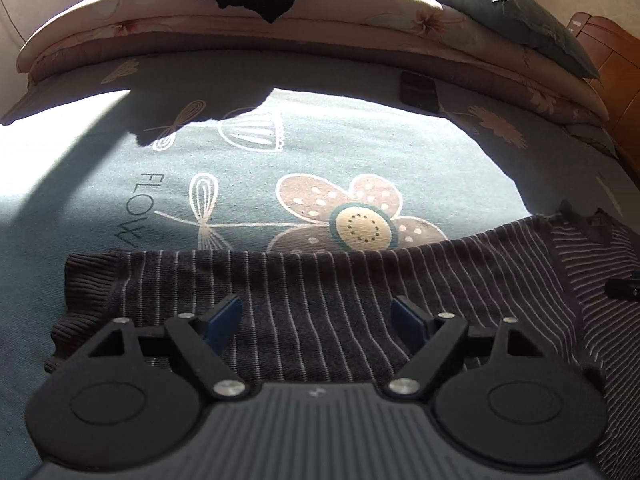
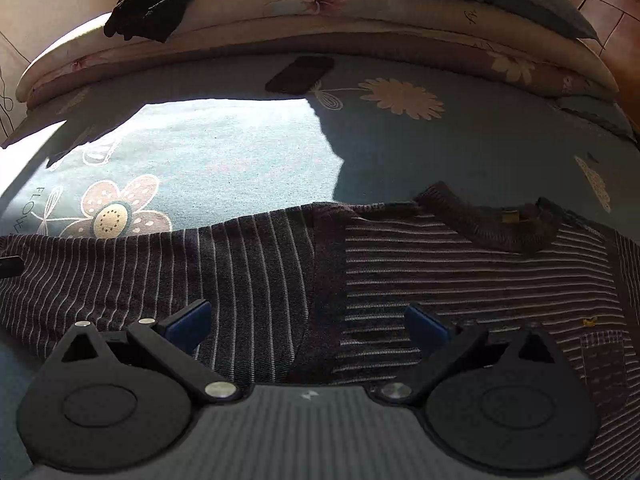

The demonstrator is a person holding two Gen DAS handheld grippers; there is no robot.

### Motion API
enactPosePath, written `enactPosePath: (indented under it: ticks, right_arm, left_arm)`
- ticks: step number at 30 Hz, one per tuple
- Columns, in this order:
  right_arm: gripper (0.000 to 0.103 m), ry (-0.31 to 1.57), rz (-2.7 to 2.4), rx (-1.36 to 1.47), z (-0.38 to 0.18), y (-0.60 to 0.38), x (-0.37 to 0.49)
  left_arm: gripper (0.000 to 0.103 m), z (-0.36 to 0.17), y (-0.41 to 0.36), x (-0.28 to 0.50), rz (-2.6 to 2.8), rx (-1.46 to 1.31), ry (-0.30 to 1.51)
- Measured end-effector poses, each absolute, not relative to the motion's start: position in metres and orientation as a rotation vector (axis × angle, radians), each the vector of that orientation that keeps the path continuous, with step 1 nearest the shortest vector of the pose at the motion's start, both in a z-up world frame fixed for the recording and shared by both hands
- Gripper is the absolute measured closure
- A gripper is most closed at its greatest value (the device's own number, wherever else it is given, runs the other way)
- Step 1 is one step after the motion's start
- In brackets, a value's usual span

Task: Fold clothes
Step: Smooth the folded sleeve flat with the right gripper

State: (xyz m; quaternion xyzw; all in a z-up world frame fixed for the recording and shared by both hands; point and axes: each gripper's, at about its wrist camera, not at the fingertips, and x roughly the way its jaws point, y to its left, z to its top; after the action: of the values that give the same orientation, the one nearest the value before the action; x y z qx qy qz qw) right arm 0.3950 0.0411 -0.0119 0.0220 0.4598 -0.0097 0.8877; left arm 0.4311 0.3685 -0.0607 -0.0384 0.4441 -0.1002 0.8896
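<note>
Only through our right gripper (image 2: 308, 322) do we see the sweater's (image 2: 440, 272) ribbed collar and small chest pocket; our left gripper (image 1: 318, 318) shows its sleeve and cuff. Both jaws gape wide, holding nothing. The dark knit, thinly pale-striped, lies flat on the flowered teal bedspread (image 1: 360, 152).

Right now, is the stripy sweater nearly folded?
Just started. One sleeve already lies folded across the striped sweater, spread on the bed. Nothing is in hand: the left tool and right tool are open. The rest remains.
</note>
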Motion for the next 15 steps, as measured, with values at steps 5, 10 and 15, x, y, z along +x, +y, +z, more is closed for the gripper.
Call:
enactPosePath:
  ticks: [5,10,15]
  right_arm:
    - [0.0,0.976,-0.068,0.087,-0.019,0.019,0.371]
    - [0.0,1.023,-0.094,0.089,-0.037,-0.002,0.353]
    - [0.0,1.083,-0.116,0.162,-0.056,-0.024,0.337]
  left_arm:
    - [0.022,-0.094,0.358,0.414,-0.231,-0.148,0.959]
    - [0.022,-0.094,0.364,0.384,-0.228,0.004,0.963]
    - [0.022,-0.072,0.353,0.383,-0.19,0.045,0.99]
